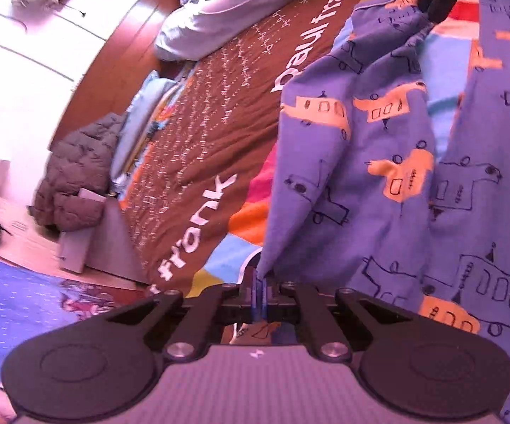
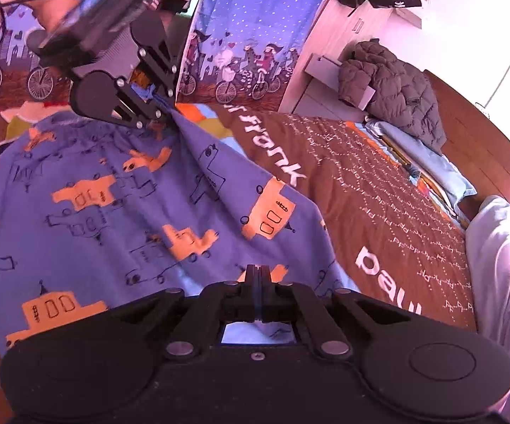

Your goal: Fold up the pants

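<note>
Blue pants [image 1: 378, 183] printed with orange vehicles hang stretched over the bed between both grippers. In the left wrist view my left gripper [image 1: 259, 282] is shut on a corner of the fabric, which rises from between its blue pads. The right gripper [image 1: 429, 9] shows at the top right, pinching a gathered edge. In the right wrist view the pants [image 2: 131, 212] spread out ahead; my right gripper [image 2: 258, 272] is shut on their near edge, and the left gripper [image 2: 163, 104] holds the far corner at the upper left.
Under the pants lies a brown bedspread [image 2: 378, 205] with white lettering and coloured patches. A grey puffer jacket [image 2: 392, 84] sits at the bed's far corner, and pale bedding [image 2: 502, 247] on the right. A curtain with bicycles [image 2: 247, 35] hangs behind. White cupboards [image 1: 18, 53] stand beyond.
</note>
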Motion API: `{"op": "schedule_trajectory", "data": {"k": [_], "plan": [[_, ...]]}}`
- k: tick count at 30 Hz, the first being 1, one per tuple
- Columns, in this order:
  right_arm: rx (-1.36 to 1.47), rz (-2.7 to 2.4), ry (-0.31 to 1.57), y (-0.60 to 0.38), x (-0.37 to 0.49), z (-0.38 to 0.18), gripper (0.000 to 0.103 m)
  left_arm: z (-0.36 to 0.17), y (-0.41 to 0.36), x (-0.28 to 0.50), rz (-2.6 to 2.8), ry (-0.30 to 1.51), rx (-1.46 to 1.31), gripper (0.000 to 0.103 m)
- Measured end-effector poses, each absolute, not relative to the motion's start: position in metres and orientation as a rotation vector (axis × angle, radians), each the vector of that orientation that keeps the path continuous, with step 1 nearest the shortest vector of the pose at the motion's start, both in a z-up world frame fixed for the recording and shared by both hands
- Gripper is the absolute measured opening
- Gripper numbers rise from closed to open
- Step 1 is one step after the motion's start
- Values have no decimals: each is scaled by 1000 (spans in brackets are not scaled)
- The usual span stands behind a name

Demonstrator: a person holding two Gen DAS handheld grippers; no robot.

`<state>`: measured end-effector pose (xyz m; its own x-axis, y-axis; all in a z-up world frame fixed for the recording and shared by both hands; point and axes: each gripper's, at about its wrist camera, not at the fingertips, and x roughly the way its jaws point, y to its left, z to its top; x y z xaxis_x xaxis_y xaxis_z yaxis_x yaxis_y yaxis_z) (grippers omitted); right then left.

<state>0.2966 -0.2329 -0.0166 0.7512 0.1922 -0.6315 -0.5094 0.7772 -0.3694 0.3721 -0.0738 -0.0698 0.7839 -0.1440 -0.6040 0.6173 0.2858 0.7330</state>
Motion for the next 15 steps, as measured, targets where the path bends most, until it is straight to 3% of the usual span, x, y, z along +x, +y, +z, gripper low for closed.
{"op": "schedule_trajectory", "data": {"k": [1, 7, 10, 15], "plan": [[-556, 404, 613, -232, 297, -19, 13, -72, -75, 365, -518, 457, 1182, 3], [-676, 463, 564, -224, 323, -21, 42, -89, -77, 328, -495, 383, 1236, 3], [-821, 544, 536, -217, 345, -21, 50, -101, -76, 315, -500, 352, 1252, 3], [-1013, 701, 567, -197, 383, -22, 50, -118, -71, 298, -519, 317, 1275, 3]]}}
